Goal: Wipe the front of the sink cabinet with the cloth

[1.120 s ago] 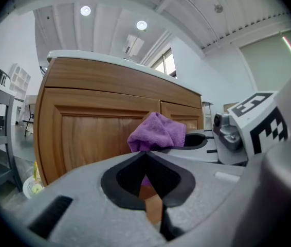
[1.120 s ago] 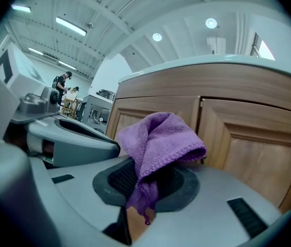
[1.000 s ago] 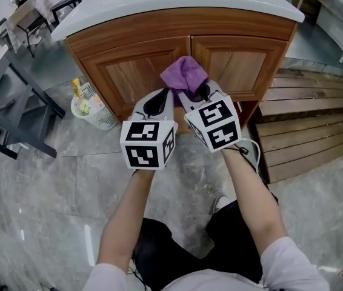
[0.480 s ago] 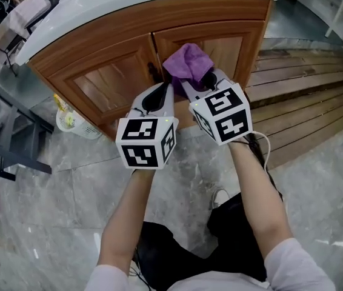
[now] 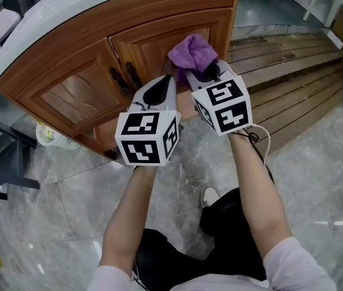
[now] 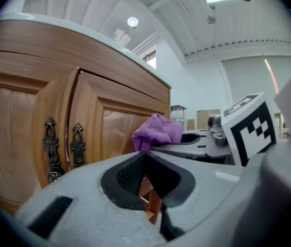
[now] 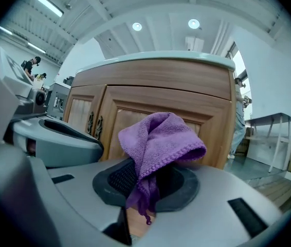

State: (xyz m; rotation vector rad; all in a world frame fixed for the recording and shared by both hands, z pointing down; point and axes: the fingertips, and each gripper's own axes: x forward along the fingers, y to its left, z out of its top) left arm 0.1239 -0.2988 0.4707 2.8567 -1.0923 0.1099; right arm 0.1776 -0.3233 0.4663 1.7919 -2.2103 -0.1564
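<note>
Grey stone-look floor (image 5: 56, 223), wooden decking (image 5: 293, 83) off to the right. Sink cabinet (image 5: 74, 99) stands ahead with two timber doors under a white top (image 5: 68, 11), and dark ornate handles (image 5: 123, 77) where the doors meet.

- Right gripper (image 5: 200, 74): fingers clamped on the purple cloth (image 5: 193, 52), which is bunched and stands up above the tips, in front of the right-hand door panel. Cannot tell whether it touches the wood.
- Left gripper (image 5: 164, 85): fingers together, nothing between them, held just beside the right gripper and nearer the handles.

Step in hand, as I judge it: wiping the right door.

- The cloth is a lump; lead with its broad folded face, not the hem.
- Keep the hard fingers behind the cloth and off the timber.
- Use long overlapping passes along the panel, then the frame edges.
- Go gently round the handles, as loose ends could snag.
- Hold the left gripper clear of the stroke.
</note>
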